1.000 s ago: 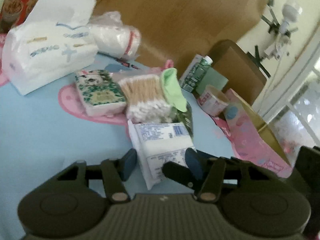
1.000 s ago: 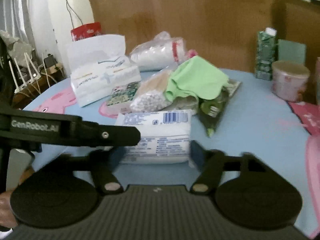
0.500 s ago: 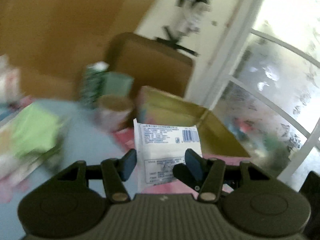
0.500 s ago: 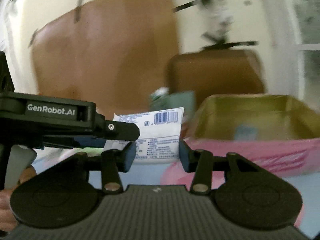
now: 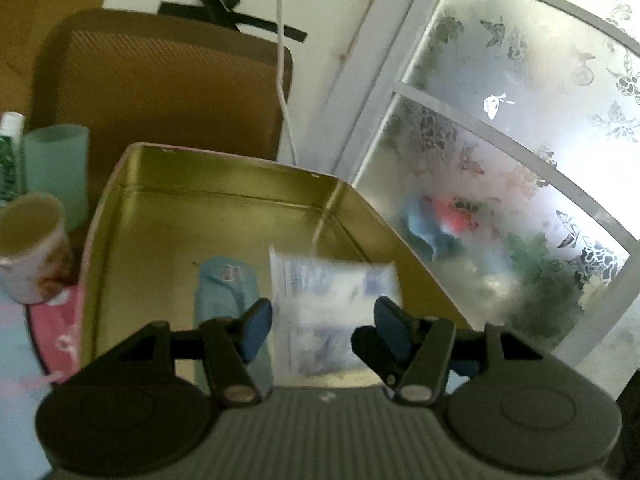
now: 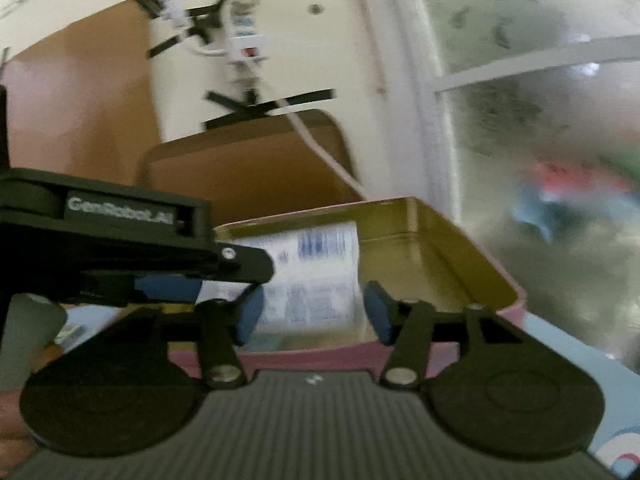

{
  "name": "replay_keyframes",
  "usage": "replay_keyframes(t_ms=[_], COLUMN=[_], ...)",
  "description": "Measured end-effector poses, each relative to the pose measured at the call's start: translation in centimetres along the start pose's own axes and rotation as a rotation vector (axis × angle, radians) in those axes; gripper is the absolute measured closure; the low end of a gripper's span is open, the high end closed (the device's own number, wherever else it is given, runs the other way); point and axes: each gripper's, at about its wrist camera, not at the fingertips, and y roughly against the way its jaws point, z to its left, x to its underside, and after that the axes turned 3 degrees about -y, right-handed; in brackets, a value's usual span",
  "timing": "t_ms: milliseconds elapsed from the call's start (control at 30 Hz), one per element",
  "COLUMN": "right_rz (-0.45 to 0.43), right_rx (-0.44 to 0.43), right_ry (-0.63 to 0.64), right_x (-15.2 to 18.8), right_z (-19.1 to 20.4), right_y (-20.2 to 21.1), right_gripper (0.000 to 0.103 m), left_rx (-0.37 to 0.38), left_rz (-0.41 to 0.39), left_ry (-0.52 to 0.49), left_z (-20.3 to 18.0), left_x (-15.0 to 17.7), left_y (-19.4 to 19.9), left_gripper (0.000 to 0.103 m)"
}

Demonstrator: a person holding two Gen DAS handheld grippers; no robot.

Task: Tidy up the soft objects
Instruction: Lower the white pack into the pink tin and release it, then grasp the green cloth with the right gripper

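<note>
Both grippers over gold tin (image 5: 224, 216). Left gripper (image 5: 320, 322) opening, right gripper (image 6: 312, 312) opening too; white packet (image 5: 332, 304) (blurred) between fingers, no pad pressing it.

Left wrist camera sits right behind the left claw (image 5: 322, 322), angled down from above and close over the open tin box (image 5: 224, 188), with a paper cup (image 5: 32, 248) at its left edge and the frosted window (image 5: 520, 128) filling the right. Right wrist camera rides behind the right claw (image 6: 310, 312), lower and flatter, looking across the tin's pink near wall (image 6: 320, 354). Both views share the tin, the blurred white packet (image 5: 332, 312) over it, the brown chair back (image 5: 160, 88), the taped wall cable and the window. The left claw's arm crosses the right view's left side.
</note>
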Motion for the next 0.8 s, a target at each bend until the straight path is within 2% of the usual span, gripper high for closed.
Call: replay_keyframes(t_ms=[133,200,267,367,467,533,700,733,767,800], right_rz=[-0.037,-0.047,-0.06,-0.052,0.02,0.097,0.268,0.286,0.297,0.303], right_rx=[0.023,0.024,-0.03,-0.142,-0.275,-0.371,-0.541,-0.56,-0.573,-0.58], right_ry=[-0.054,-0.06,-0.081,-0.033,0.033,0.058,0.134,0.145,0.156,0.165], right_x=[0.7,0.8,0.6,0.5,1.1,1.8,3.2,3.3,3.5,3.6], right_z=[-0.7,-0.3,0.6,3.6,7.5,10.5,19.4,21.4,23.1,24.9], right_y=[1.0,1.6,2.3,2.9,2.9,2.4,-0.7,-1.4,-2.2,-3.0], right_gripper=[0.036,0.037,0.043,0.054,0.063,0.064,0.064,0.064,0.064,0.063], left_rx=[-0.031,-0.035,-0.037,-0.103,-0.221,-0.311,-0.536,-0.566,-0.559,-0.513], left_rz=[-0.043,-0.07,-0.11,-0.168,-0.186,-0.176,-0.164,-0.18,-0.2,-0.241], left_ry=[-0.015,0.005,0.019,-0.014,-0.027,-0.011,0.089,0.105,0.153,0.188], left_z=[0.2,0.8,1.6,4.4,8.1,10.8,17.1,17.8,18.6,19.0], left_x=[0.3,0.5,1.2,4.0,8.0,10.7,16.0,16.5,16.8,16.7], left_y=[2.1,4.4,7.5,13.3,18.5,21.2,26.2,26.7,27.4,28.0], left_gripper=[0.044,0.044,0.044,0.044,0.04,0.04,0.041,0.042,0.042,0.042])
